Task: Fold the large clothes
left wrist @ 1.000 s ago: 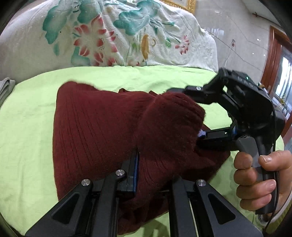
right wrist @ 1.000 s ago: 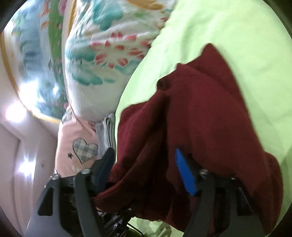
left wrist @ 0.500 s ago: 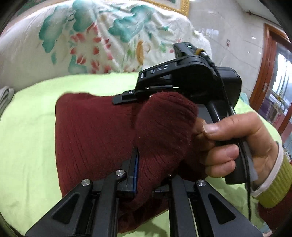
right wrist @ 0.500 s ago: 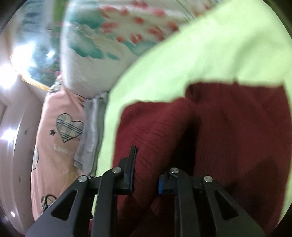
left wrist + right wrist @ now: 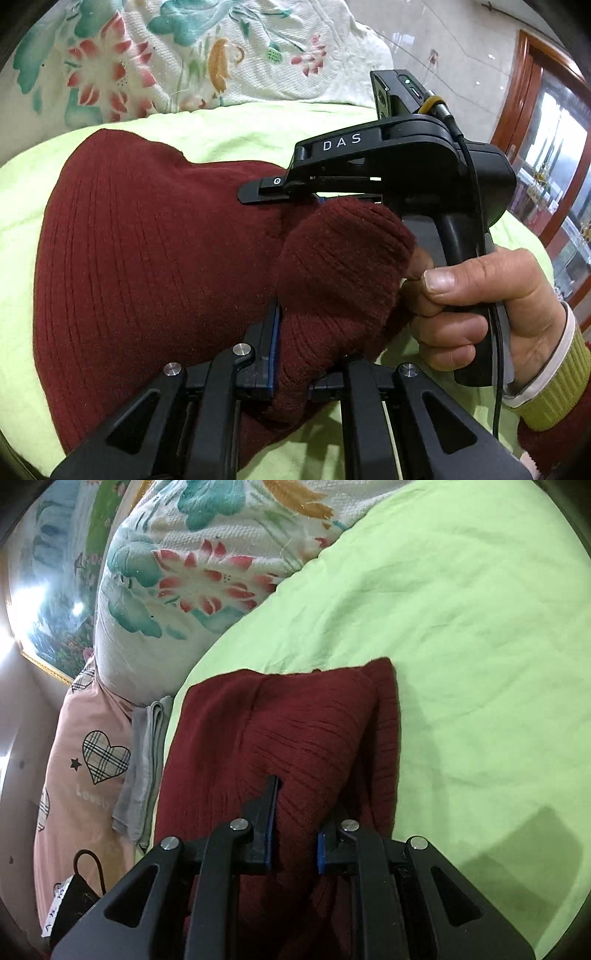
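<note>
A dark red ribbed sweater [image 5: 147, 258] lies folded on the light green bed sheet [image 5: 229, 125]. My left gripper [image 5: 291, 354] is shut on a bunched fold of the sweater that rises between its fingers. In the left wrist view the right gripper [image 5: 284, 192], held by a person's hand [image 5: 480, 306], reaches in from the right over the sweater's far edge. In the right wrist view the right gripper [image 5: 295, 834] is shut on a thick fold of the sweater [image 5: 295, 731], the knit pinched between its blue pads.
A white flowered quilt [image 5: 184, 55] is heaped at the head of the bed. A pink heart-print pillow [image 5: 85, 768] and a folded grey cloth [image 5: 144, 760] lie left of the sweater. Green sheet [image 5: 480, 664] spreads wide to the right.
The right gripper went from open around the sweater's edge to shut on a fold of it and swung across. The left gripper, still holding its fold, shifted with the sweater.
</note>
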`<state>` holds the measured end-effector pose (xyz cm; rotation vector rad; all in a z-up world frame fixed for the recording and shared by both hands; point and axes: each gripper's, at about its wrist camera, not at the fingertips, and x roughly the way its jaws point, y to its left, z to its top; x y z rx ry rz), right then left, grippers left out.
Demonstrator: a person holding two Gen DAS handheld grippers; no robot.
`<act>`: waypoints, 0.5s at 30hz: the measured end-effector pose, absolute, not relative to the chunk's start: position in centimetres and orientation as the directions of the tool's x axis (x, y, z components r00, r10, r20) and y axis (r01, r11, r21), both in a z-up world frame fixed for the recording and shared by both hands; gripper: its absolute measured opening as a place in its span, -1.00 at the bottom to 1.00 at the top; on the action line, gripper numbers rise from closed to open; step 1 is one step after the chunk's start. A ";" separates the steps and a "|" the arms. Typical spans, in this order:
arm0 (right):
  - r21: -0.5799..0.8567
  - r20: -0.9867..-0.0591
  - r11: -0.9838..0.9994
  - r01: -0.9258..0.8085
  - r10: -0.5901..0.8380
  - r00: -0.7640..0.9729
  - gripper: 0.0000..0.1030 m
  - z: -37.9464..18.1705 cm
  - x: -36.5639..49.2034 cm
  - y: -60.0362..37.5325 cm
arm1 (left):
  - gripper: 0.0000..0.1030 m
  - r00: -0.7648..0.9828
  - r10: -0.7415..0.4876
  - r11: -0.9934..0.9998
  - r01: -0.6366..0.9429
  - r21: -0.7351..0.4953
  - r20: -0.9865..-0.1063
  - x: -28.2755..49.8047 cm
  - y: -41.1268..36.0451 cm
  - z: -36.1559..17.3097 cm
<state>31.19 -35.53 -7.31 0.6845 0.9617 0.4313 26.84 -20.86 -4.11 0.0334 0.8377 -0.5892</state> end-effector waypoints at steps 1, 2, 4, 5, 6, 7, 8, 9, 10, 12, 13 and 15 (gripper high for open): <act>0.688 -0.604 0.724 -0.043 0.605 0.519 -0.66 -7.1 31.2 -35.3 | -0.81 0.514 -0.484 0.838 0.505 -0.207 -0.708 27.0 -20.7 -4.0; 0.683 -0.606 0.729 -0.045 0.600 0.521 -0.66 -7.0 31.3 -35.2 | -0.79 0.508 -0.487 0.837 0.505 -0.212 -0.711 27.2 -20.6 -4.0; 0.670 -0.613 0.741 -0.052 0.591 0.525 -0.66 -7.0 31.1 -35.1 | -0.69 0.493 -0.493 0.833 0.506 -0.224 -0.716 27.2 -20.2 -3.8; 0.666 -0.614 0.744 -0.054 0.588 0.526 -0.66 -6.8 31.0 -35.0 | -0.61 0.485 -0.496 0.832 0.504 -0.233 -0.720 27.1 -19.9 -3.6; 0.660 -0.619 0.750 -0.051 0.580 0.530 -0.63 -6.7 30.8 -35.1 | -0.48 0.474 -0.502 0.829 0.503 -0.245 -0.724 26.8 -19.7 -3.4; 0.651 -0.623 0.757 -0.047 0.569 0.536 -0.51 -6.4 30.5 -35.2 | -0.39 0.463 -0.509 0.826 0.499 -0.261 -0.726 26.2 -19.2 -2.9; 0.643 -0.628 0.765 -0.039 0.556 0.544 -0.44 -6.2 30.3 -35.4 | -0.26 0.462 -0.514 0.826 0.495 -0.270 -0.723 25.7 -18.7 -2.4; 0.641 -0.631 0.767 -0.032 0.549 0.548 -0.29 -6.0 30.0 -35.6 | -0.06 0.466 -0.520 0.825 0.492 -0.279 -0.716 25.0 -18.2 -1.7; 0.641 -0.626 0.767 -0.027 0.543 0.560 -0.18 -5.7 29.6 -35.9 | 0.08 0.474 -0.527 0.825 0.485 -0.290 -0.705 24.2 -17.4 -1.0; 0.624 -0.632 0.781 -0.010 0.513 0.581 0.19 -5.2 28.8 -36.4 | 0.59 0.511 -0.513 0.843 0.453 -0.291 -0.690 22.9 -15.6 0.5; 0.612 -0.639 0.791 0.002 0.494 0.590 0.60 -4.9 28.4 -36.6 | 0.62 0.545 -0.496 0.858 0.427 -0.286 -0.676 22.3 -14.2 1.4; 0.634 -0.612 0.774 -0.008 0.507 0.607 0.80 -4.4 27.5 -37.2 | 0.66 0.586 -0.449 0.889 0.364 -0.276 -0.674 22.3 -12.1 2.2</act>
